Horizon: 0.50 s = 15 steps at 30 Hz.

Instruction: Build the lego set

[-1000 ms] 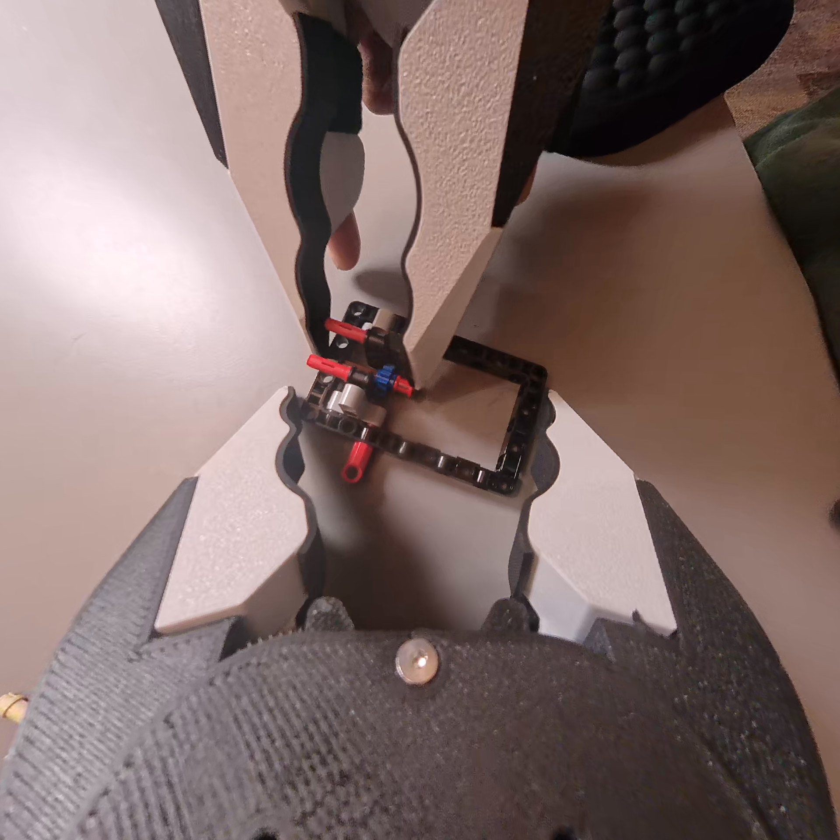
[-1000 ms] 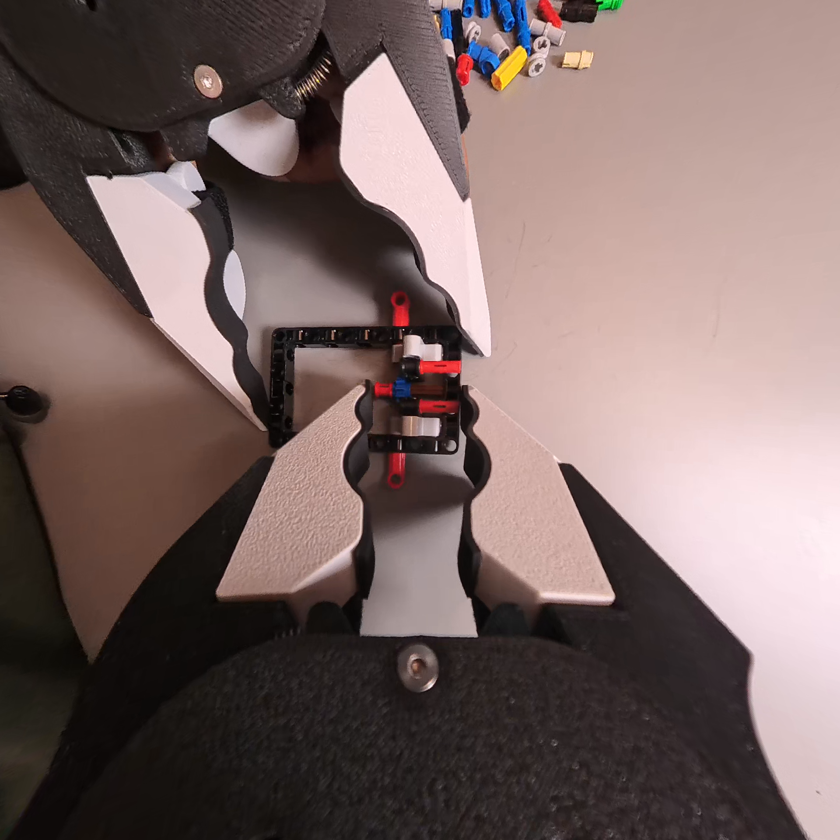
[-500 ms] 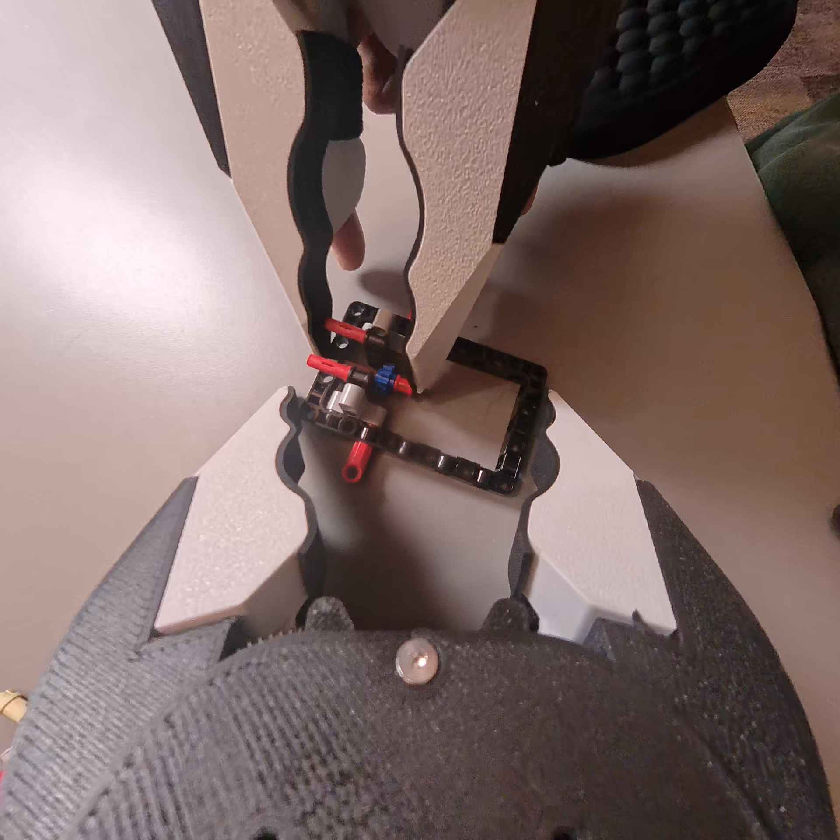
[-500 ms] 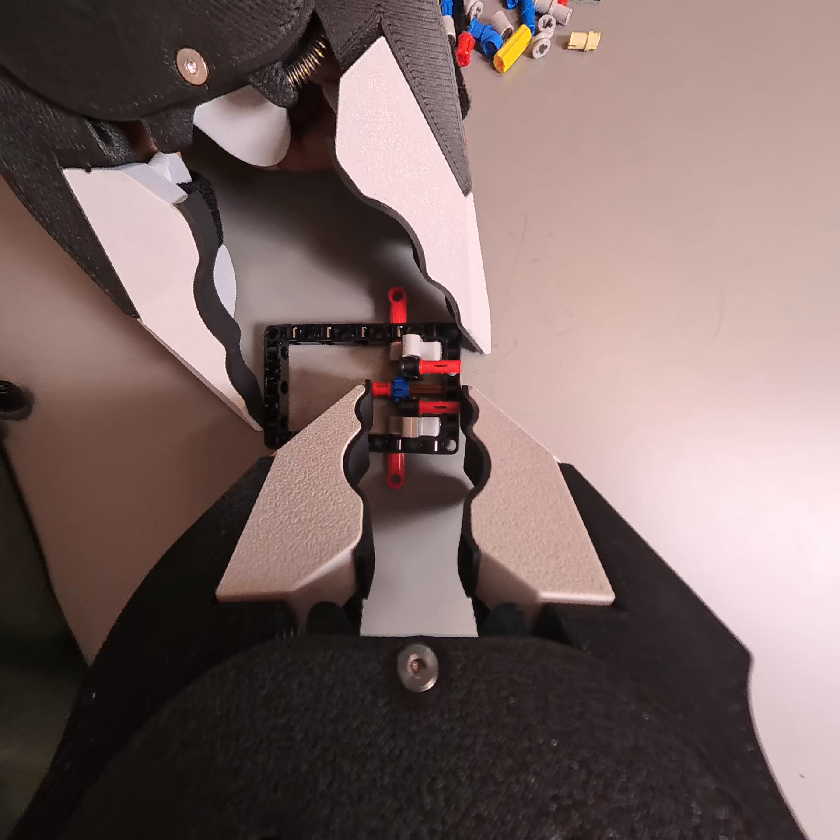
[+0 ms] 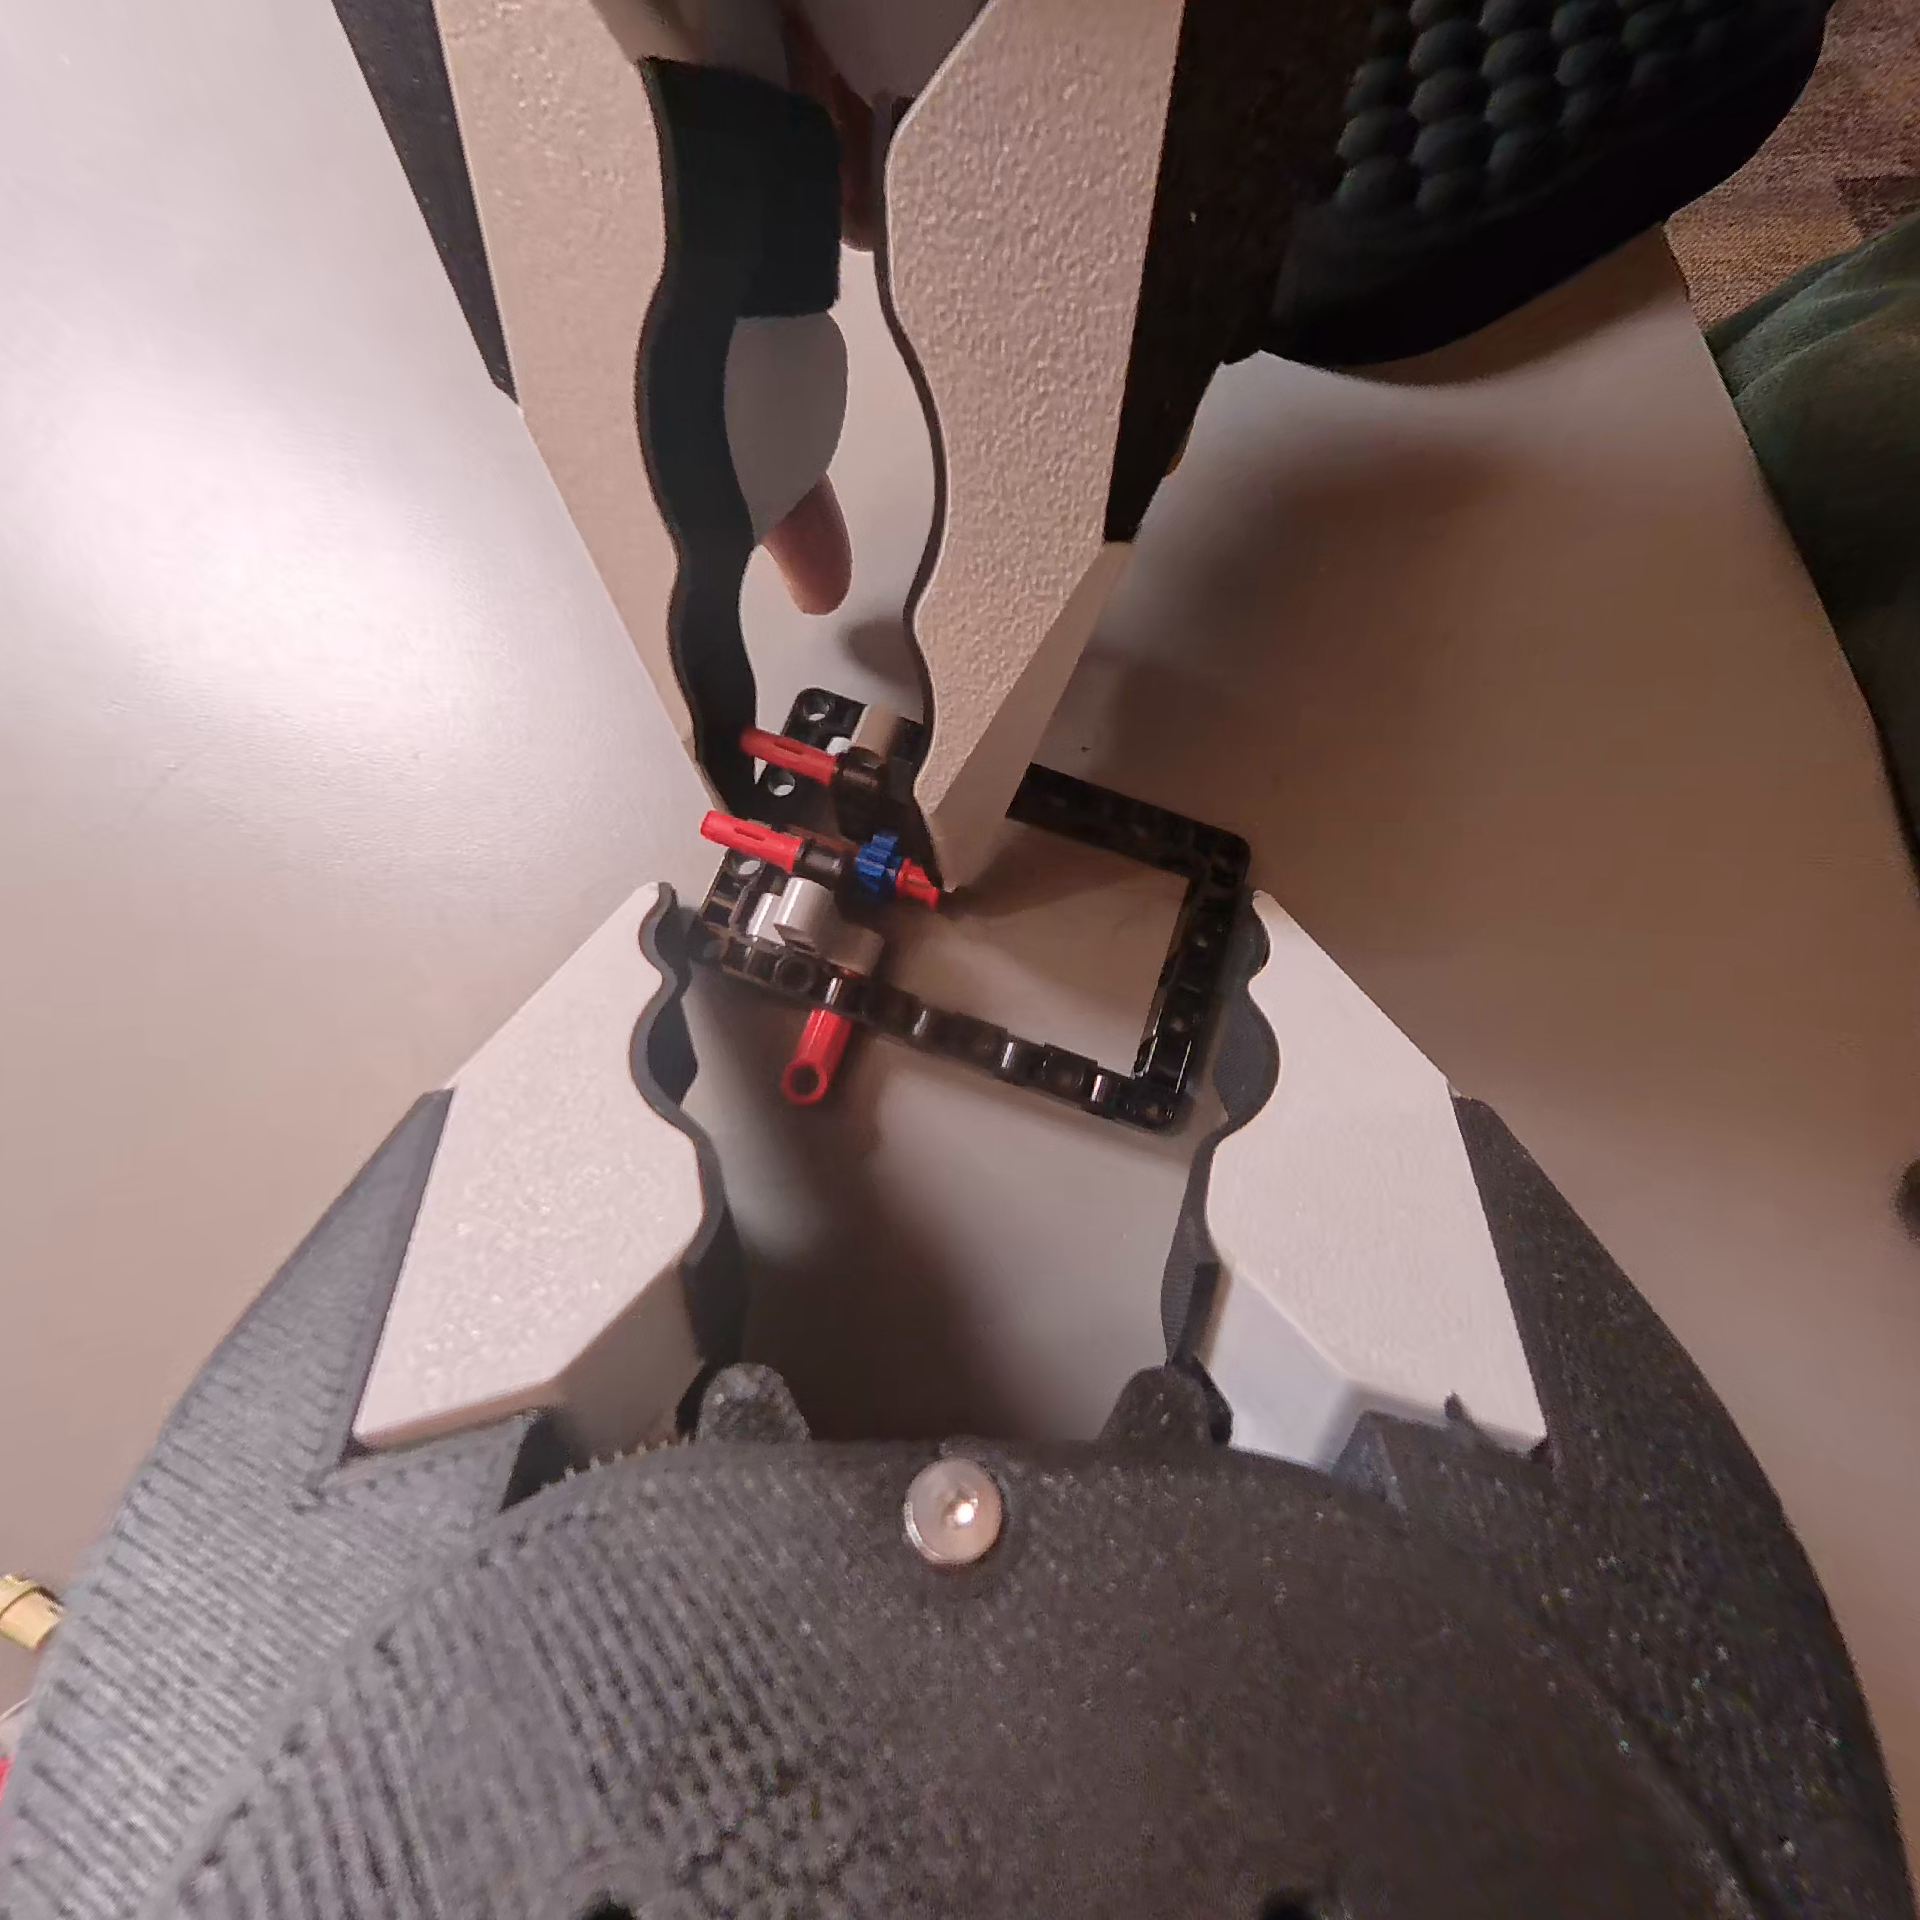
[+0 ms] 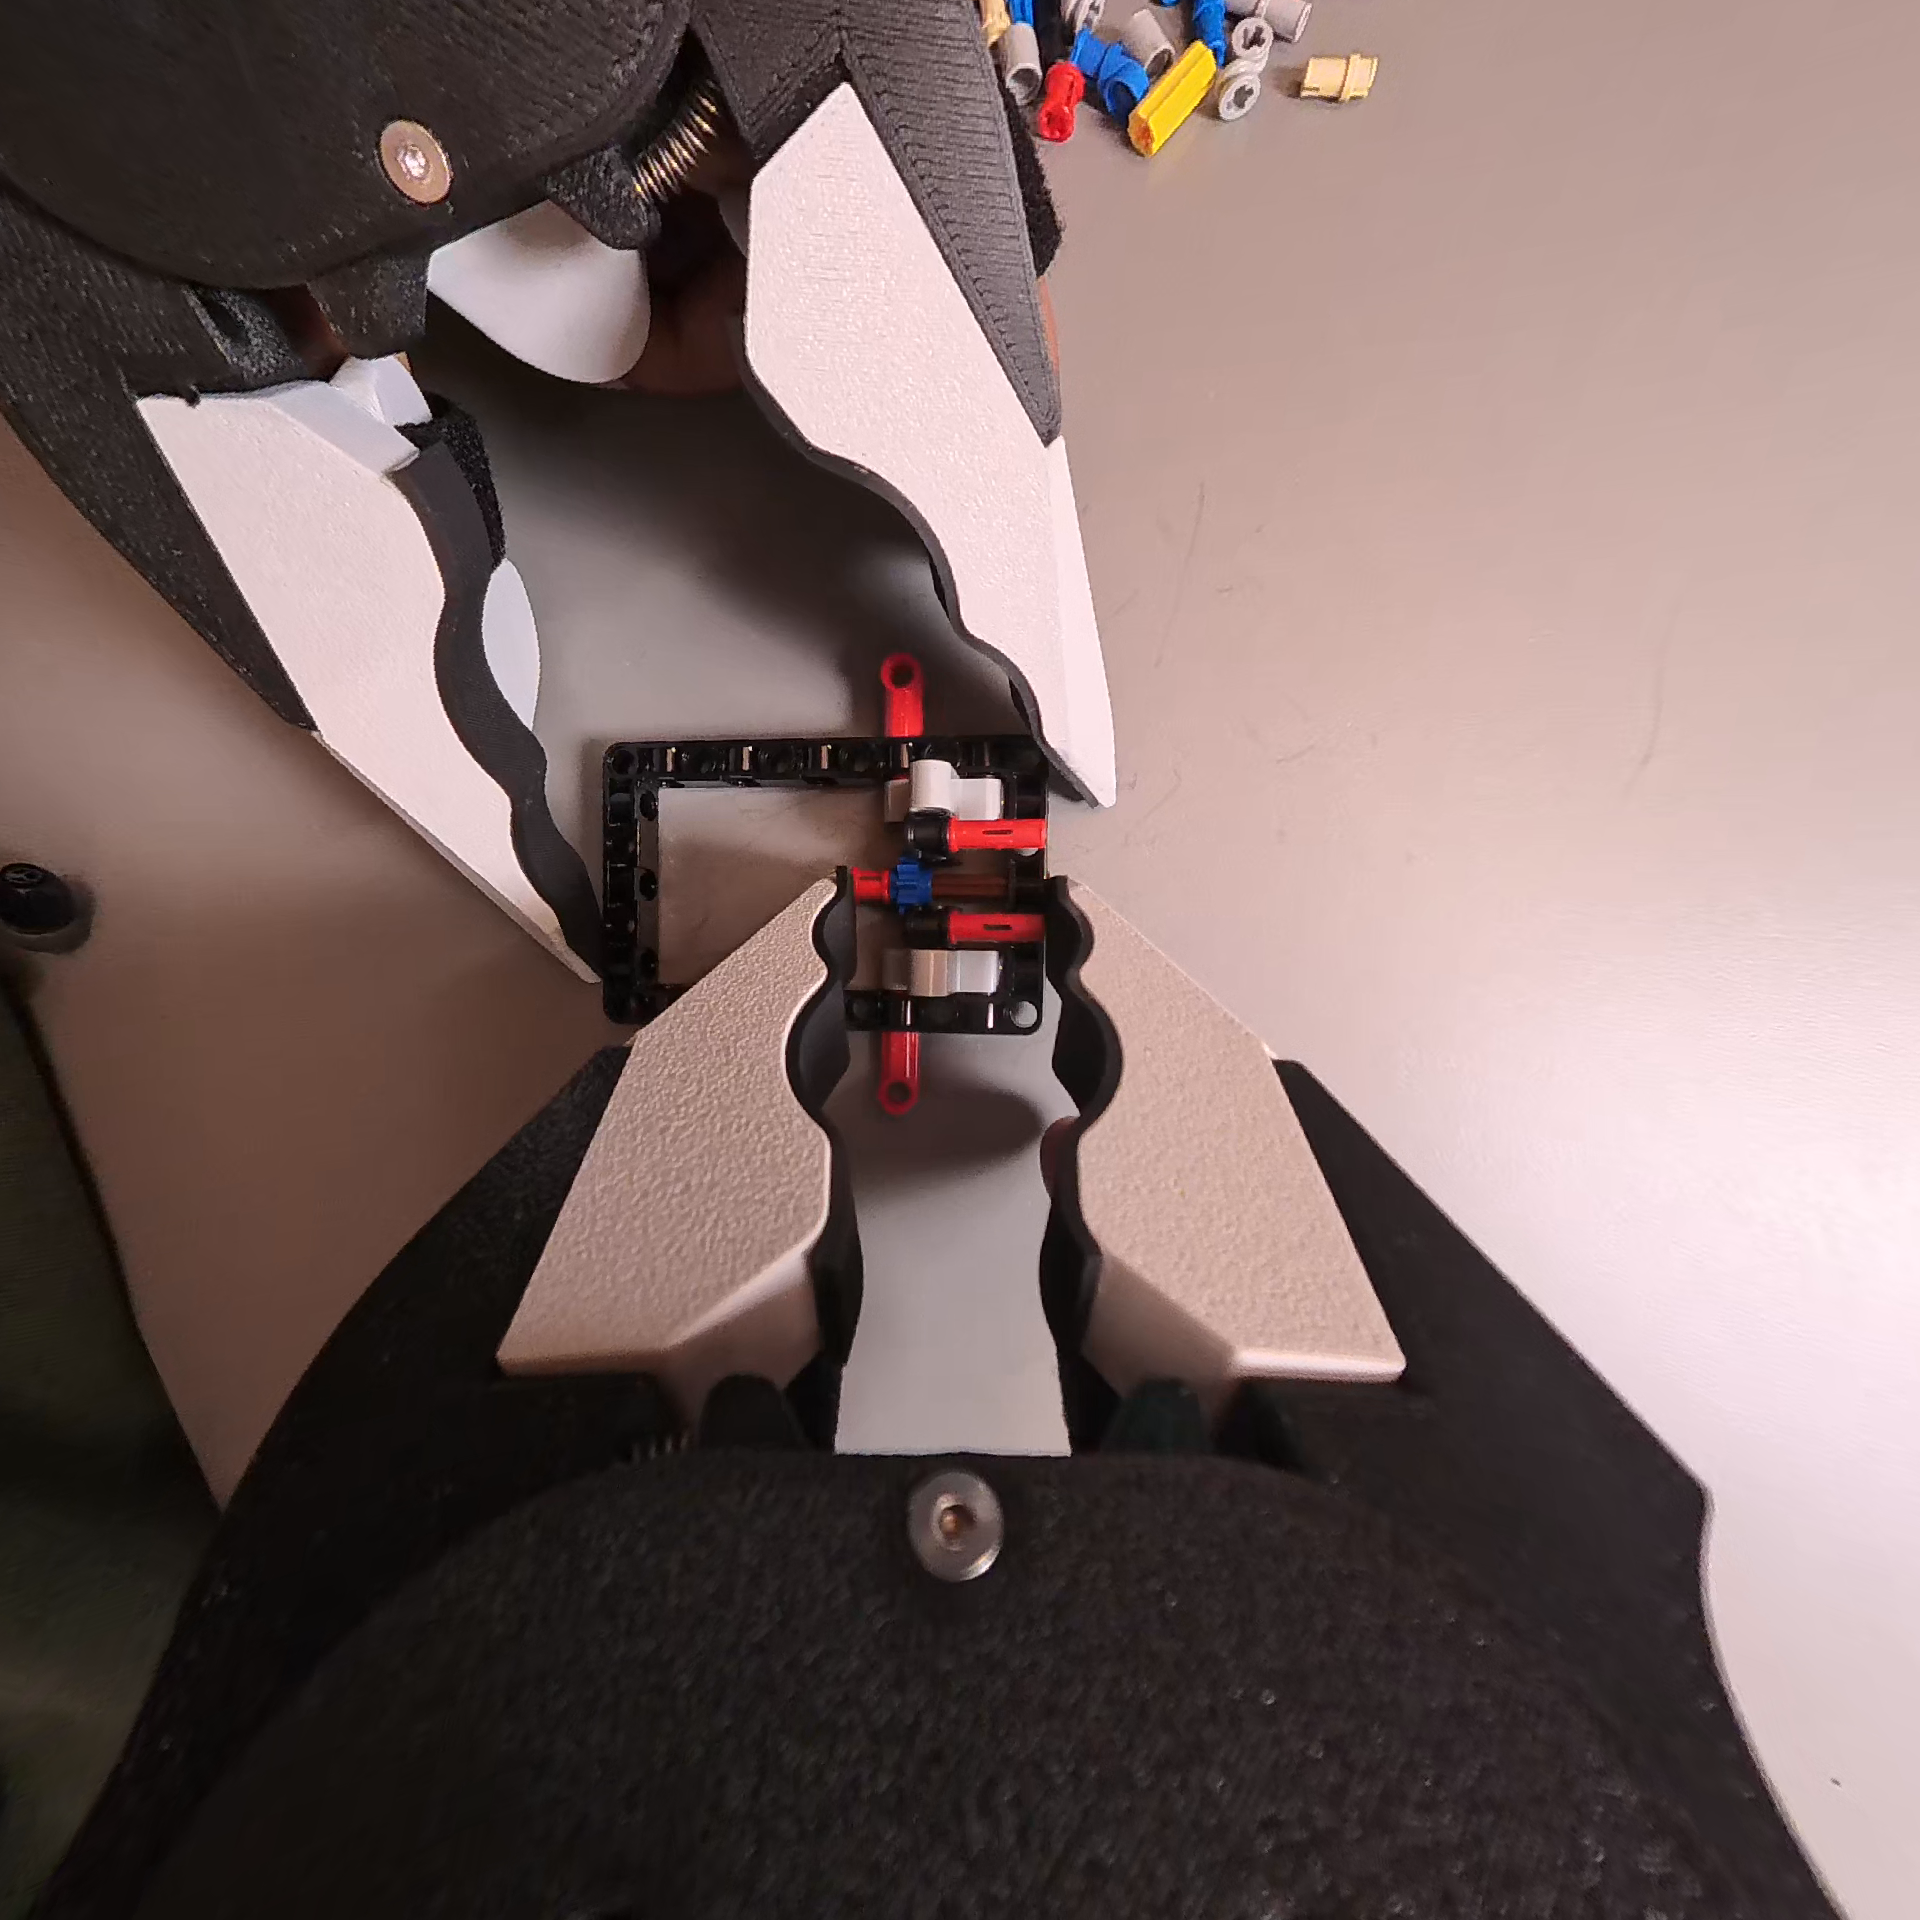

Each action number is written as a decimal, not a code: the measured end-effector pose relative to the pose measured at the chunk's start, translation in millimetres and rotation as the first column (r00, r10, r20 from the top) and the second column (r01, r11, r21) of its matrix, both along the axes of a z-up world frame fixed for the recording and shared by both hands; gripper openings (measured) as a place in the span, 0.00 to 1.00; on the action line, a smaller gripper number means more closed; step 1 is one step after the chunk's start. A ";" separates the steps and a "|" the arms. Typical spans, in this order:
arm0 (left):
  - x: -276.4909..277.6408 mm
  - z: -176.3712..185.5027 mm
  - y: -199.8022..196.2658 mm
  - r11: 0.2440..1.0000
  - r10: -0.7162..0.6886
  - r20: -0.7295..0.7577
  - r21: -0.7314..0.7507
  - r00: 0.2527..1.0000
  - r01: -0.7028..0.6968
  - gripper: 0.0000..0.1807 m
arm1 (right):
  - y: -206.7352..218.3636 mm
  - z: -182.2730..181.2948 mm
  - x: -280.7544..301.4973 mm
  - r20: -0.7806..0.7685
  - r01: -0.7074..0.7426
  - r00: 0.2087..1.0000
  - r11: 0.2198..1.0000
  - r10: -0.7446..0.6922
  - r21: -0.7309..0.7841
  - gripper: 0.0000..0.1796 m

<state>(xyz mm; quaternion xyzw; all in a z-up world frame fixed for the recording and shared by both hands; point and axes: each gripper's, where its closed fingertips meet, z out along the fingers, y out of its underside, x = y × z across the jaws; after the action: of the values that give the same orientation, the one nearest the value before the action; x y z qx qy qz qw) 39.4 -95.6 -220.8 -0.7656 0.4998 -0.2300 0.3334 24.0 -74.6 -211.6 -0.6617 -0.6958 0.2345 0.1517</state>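
Left gripper (image 5: 961, 935) fingers spread, bracketing the black Technic frame (image 5: 1195, 956) ends. Right gripper (image 6: 951, 914) part-closed around the pin cluster (image 6: 961, 883) end, contact unclear. Frame flat on the beige table (image 6: 1455, 727). Loose pieces (image 6: 1164, 73) at 12 o'clock. Since 0.5 s ago: nearly unchanged.

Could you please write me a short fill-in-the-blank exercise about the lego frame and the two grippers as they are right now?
1. The rectangular frame lying on the table is coloured ____.
2. The small gear on the middle axle is coloured ____.
3. The left gripper spans the frame across its ____ dimension.
4. The loose pile of spare pieces lies beyond the ____ gripper in the right wrist view.

Missing words: black; blue; long; left
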 end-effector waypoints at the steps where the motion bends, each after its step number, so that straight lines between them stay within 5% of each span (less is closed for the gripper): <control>1: 0.1 0.0 -0.1 1.000 0.000 0.000 0.000 1.000 0.000 0.57 | 0.0 -0.1 0.1 0.001 0.001 1.000 1.000 -0.001 0.000 0.19; 15: 0.7 0.2 -2.9 1.000 -0.004 -0.008 -0.007 1.000 0.004 0.57 | 0.1 1.0 0.5 -0.003 0.004 1.000 0.999 -0.004 0.041 0.14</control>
<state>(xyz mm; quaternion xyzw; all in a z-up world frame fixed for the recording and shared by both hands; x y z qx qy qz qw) 40.1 -98.5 -220.6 -0.7665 0.5019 -0.2295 0.3285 24.5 -74.4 -210.6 -0.6595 -0.6989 0.2209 0.1668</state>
